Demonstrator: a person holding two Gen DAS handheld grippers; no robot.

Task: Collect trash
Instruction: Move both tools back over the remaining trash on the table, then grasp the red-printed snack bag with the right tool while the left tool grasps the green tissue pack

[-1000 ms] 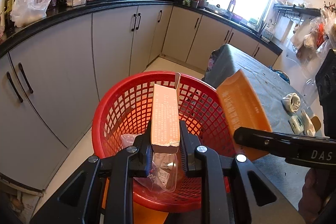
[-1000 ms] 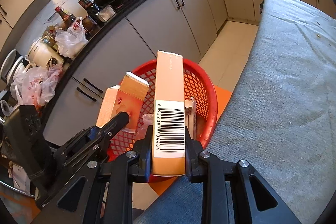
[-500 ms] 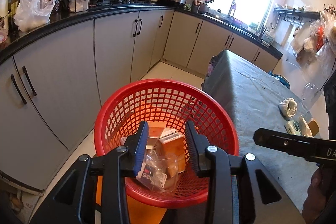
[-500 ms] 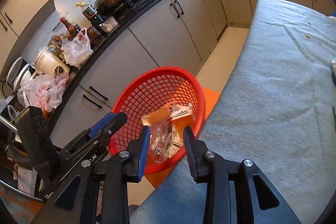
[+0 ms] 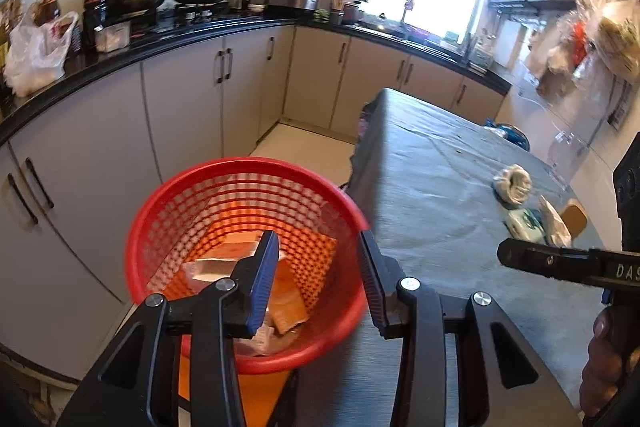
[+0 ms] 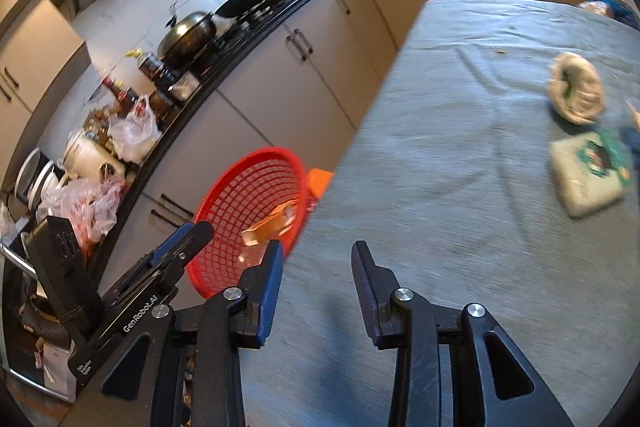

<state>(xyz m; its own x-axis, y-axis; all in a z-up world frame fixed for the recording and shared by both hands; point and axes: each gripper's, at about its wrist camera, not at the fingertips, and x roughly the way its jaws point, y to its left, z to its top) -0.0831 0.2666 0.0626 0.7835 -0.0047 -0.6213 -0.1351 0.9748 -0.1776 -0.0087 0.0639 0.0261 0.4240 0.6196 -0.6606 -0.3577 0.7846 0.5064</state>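
Swinging right gripper (image 6: 316, 283) over grey table (image 6: 460, 155) toward remaining trash: crumpled wad (image 6: 576, 93), flat packet (image 6: 588, 173). Jaws opening, nothing between. Left gripper (image 5: 318, 279) likewise opening, empty, above red basket (image 5: 140, 239) holding boxes. Best approach: take packet by edge, pads straddling.

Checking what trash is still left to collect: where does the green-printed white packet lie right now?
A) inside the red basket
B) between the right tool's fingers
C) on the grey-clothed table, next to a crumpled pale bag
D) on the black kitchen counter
C: the packet lies flat on the grey-clothed table beside the crumpled pale bag, apart from the red basket.
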